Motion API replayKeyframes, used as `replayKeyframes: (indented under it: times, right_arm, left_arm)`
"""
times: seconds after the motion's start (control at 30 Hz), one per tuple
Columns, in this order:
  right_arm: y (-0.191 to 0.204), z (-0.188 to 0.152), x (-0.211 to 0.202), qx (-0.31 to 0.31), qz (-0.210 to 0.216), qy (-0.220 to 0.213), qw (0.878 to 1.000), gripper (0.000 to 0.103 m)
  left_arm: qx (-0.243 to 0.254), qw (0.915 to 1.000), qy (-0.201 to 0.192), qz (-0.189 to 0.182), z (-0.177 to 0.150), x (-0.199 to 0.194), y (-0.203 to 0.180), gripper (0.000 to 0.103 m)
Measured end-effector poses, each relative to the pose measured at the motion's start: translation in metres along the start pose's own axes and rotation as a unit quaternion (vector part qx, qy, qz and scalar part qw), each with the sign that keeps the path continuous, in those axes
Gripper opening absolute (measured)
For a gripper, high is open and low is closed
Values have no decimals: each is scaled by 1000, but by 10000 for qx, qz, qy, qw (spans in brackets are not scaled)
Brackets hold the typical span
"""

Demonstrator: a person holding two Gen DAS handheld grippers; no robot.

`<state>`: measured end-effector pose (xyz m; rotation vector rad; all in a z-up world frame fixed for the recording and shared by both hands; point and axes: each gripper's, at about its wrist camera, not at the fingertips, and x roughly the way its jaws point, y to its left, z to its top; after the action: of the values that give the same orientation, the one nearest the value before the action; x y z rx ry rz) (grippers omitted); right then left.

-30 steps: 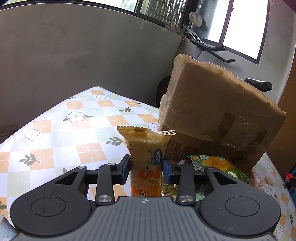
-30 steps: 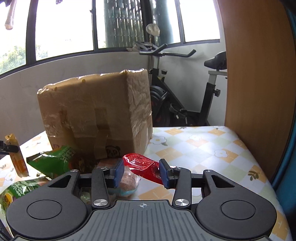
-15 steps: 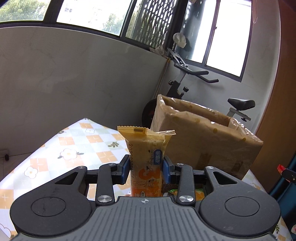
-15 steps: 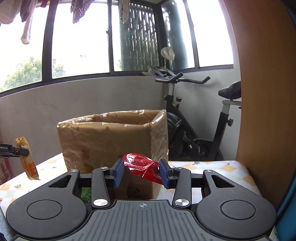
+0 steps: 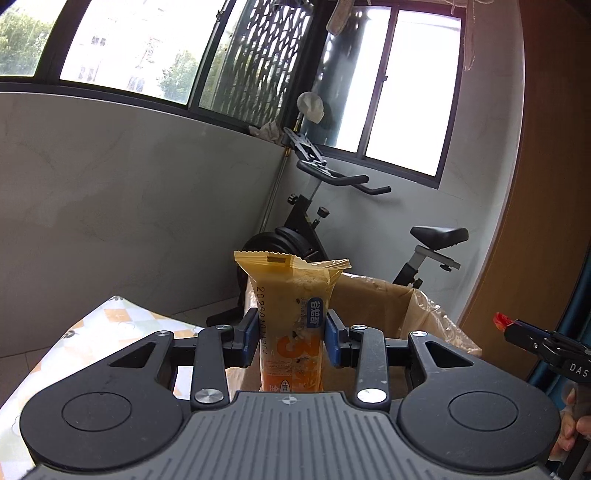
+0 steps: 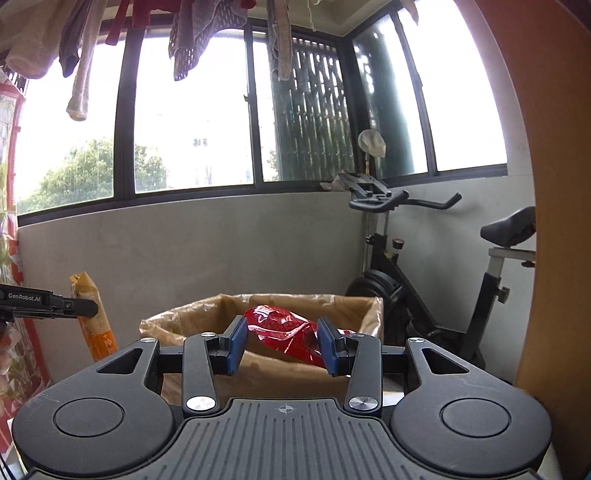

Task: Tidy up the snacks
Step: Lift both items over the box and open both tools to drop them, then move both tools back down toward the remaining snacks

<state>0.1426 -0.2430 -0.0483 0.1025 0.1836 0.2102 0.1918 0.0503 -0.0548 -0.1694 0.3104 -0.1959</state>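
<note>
Two snacks are held up in the air, one in each claw. The left claw (image 5: pixel 290 341) is clamped on an orange snack packet (image 5: pixel 291 325), which stands upright between the blue pads with its crimped top well above them and its lower end down by the claw body. The right claw (image 6: pixel 281 345) is clamped on a red snack packet (image 6: pixel 286 332), which lies tilted across the gap, its higher end toward the left pad and its lower end against the right pad. Behind both snacks stands an open cardboard box (image 6: pixel 192 321) lined with clear plastic. The left wrist view alone shows a corner of the table (image 5: pixel 110 325) with its flowered cloth, and also the tip of the right claw with a bit of red at the right edge. The right wrist view alone shows the clothes (image 6: pixel 207 33) hanging above the window, and the orange packet from the side in the left claw.
</note>
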Motion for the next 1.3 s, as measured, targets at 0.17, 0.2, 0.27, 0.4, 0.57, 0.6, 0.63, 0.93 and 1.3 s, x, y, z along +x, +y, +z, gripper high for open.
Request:
replayKeyframes:
  times: [0.17, 0.2, 0.27, 0.4, 0.57, 0.6, 0.63, 0.93, 1.3]
  right_arm:
    - [-1, 14, 49, 153, 15, 92, 9998, 38]
    - [-3, 15, 58, 205, 11, 133, 9997, 38]
    - [-6, 14, 75, 341, -29, 249, 9991, 38]
    - [-9, 6, 105, 491, -139, 544, 9972, 38]
    - [-11, -7, 126, 702, -313, 817, 9937, 38]
    - [-9, -9, 128, 709, -335, 865, 9932, 38]
    - [-8, -11, 130, 693, -371, 911, 9927, 39]
    - [1, -13, 119, 676, -279, 948, 9928, 52]
    - [-13, -20, 48, 781, -245, 610, 9948, 52]
  left_arm:
    - [147, 9997, -111, -176, 17, 35, -23, 39]
    - [171, 9996, -121, -200, 20, 41, -27, 39]
    - [242, 9994, -92, -244, 24, 54, -34, 39]
    - [359, 9991, -150, -148, 27, 82, -46, 38]
    - [748, 9971, 166, 48, 22, 114, -57, 38]
    - [799, 9965, 235, 52, 20, 119, -58, 38]
    - [842, 9959, 333, 74, 18, 123, -57, 38]
    - [520, 9964, 663, 101, 15, 116, -25, 68]
    - [720, 9948, 649, 312, 8, 44, 6, 68]
